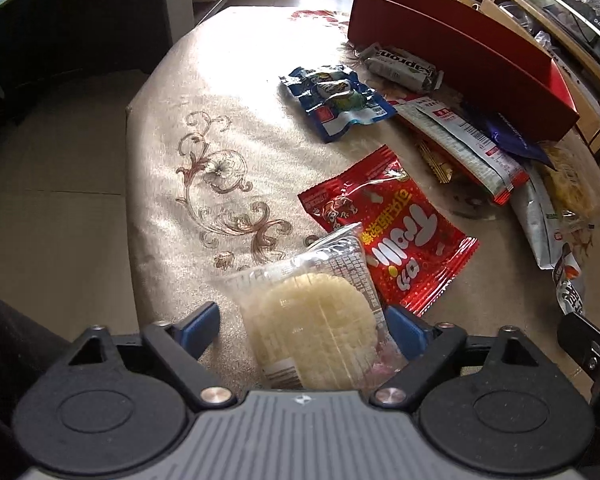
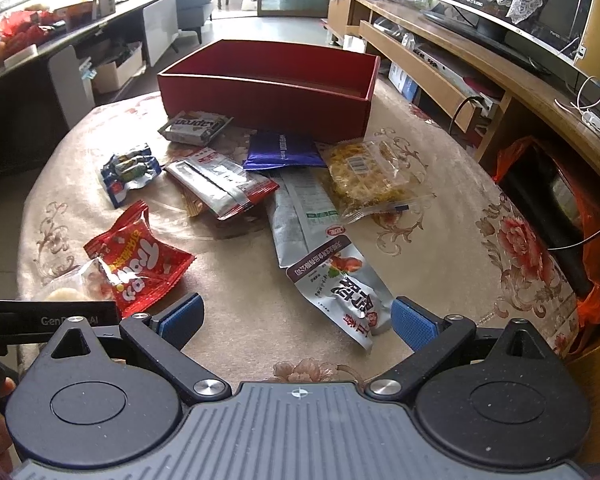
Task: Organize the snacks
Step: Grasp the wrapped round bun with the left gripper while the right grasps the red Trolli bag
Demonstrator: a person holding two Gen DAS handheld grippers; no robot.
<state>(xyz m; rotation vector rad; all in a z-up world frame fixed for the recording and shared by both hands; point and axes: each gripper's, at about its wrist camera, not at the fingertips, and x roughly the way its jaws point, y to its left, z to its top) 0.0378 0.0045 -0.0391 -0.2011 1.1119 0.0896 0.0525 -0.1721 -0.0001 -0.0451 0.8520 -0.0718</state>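
Observation:
A clear packet with a pale round rice cake [image 1: 320, 320] lies between the blue pads of my left gripper [image 1: 304, 328], which stands open around it with a gap on the left side. A red snack bag [image 1: 388, 232] lies just beyond it, also in the right wrist view [image 2: 140, 260]. My right gripper [image 2: 296, 322] is open and empty, with the end of a long silver packet [image 2: 332, 280] lying between its pads. An open red box [image 2: 268, 84] stands at the far side of the table; it also shows in the left wrist view [image 1: 460, 52].
Several more packets lie before the box: a blue candy bag [image 2: 128, 172], a grey wafer pack [image 2: 196, 126], a purple pouch [image 2: 282, 150], a silver-red packet [image 2: 224, 184] and yellow noodles [image 2: 372, 176]. The beige patterned tablecloth [image 1: 204, 184] drops off at left. A TV cabinet [image 2: 480, 68] stands right.

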